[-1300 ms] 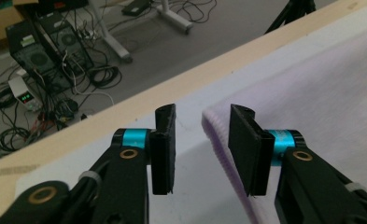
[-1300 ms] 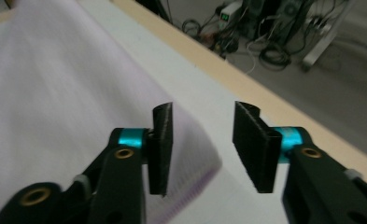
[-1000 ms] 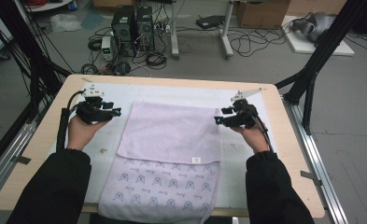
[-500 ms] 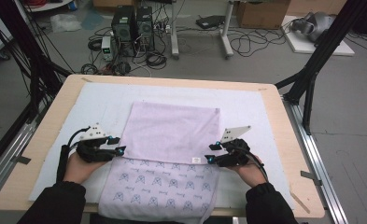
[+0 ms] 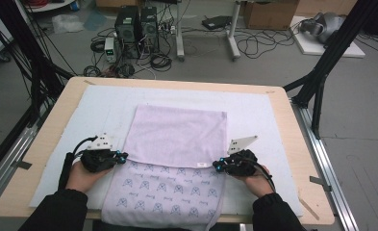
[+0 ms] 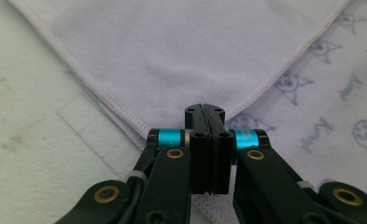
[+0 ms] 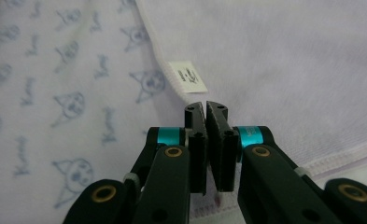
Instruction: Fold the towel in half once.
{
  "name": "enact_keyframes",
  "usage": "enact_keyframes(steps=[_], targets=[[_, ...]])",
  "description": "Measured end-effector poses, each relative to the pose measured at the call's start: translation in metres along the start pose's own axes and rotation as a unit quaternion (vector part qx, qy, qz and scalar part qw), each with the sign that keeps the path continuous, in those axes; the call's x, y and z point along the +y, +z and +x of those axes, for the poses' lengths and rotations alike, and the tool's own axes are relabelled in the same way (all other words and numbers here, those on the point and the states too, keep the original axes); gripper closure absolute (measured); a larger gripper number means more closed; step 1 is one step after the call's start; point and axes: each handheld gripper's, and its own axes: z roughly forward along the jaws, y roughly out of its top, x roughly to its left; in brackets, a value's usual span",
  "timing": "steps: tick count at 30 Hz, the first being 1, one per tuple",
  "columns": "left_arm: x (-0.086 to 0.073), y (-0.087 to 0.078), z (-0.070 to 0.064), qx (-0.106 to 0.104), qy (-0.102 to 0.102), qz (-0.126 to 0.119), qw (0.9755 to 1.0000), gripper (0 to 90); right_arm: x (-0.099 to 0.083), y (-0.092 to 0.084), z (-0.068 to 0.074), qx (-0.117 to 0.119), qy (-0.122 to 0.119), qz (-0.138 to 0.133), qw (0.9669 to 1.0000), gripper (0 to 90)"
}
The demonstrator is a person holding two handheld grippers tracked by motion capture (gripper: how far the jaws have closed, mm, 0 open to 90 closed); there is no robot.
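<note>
Two tongs are in play, one at each near corner of the folded-over flap of a lilac towel. The left tongs have just been closing and now stand fully pinched, with the flap's stitched corner running in under the tips; the right tongs have likewise just closed to a hairline gap at the tips, beside the small white label, and hem shows between the pads lower down. Whether each has caught one layer or both I cannot tell.

To do this fold well, I would judge it best to confirm that each pinch holds only the plain top layer, not the printed layer under it, then lift both corners level and together, keeping the edge taut so the hem stays straight.

The towel lies in the middle of a white mat on the wooden bench, its printed end reaching the near edge. Beyond stand computer towers, loose cables, black frame legs and a grey floor.
</note>
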Motion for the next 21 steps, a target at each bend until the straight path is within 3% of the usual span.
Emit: enact_keyframes(steps=[6,9,13,15,16,18,21], targets=[[0.001,-0.038,-0.014,0.000,0.006,-0.028,0.9996,88.8,0.010,-0.028,0.023,0.009,-0.018,-0.036,0.9992,87.0],[-0.009,-0.057,-0.032,-0.006,0.014,-0.034,0.9993,88.8,0.007,-0.036,0.045,0.028,-0.034,-0.029,0.9986,86.9],[-0.030,-0.078,-0.061,-0.013,0.030,-0.038,0.9988,89.4,-0.006,-0.042,0.072,0.072,-0.024,-0.029,0.9967,85.5],[-0.038,-0.084,-0.071,-0.023,0.030,-0.036,0.9986,87.8,-0.012,-0.043,0.081,0.085,-0.023,-0.024,0.9959,76.7],[-0.040,-0.084,-0.074,-0.023,0.031,-0.035,0.9986,82.7,-0.013,-0.044,0.082,0.091,-0.020,-0.024,0.9953,71.7],[-0.038,-0.081,-0.070,-0.022,0.033,-0.030,0.9987,75.0,-0.012,-0.045,0.080,0.083,-0.022,-0.029,0.9959,65.7],[-0.026,-0.065,-0.050,-0.007,0.025,-0.032,0.9992,68.9,-0.002,-0.043,0.056,0.033,-0.014,-0.036,0.9987,57.4]])
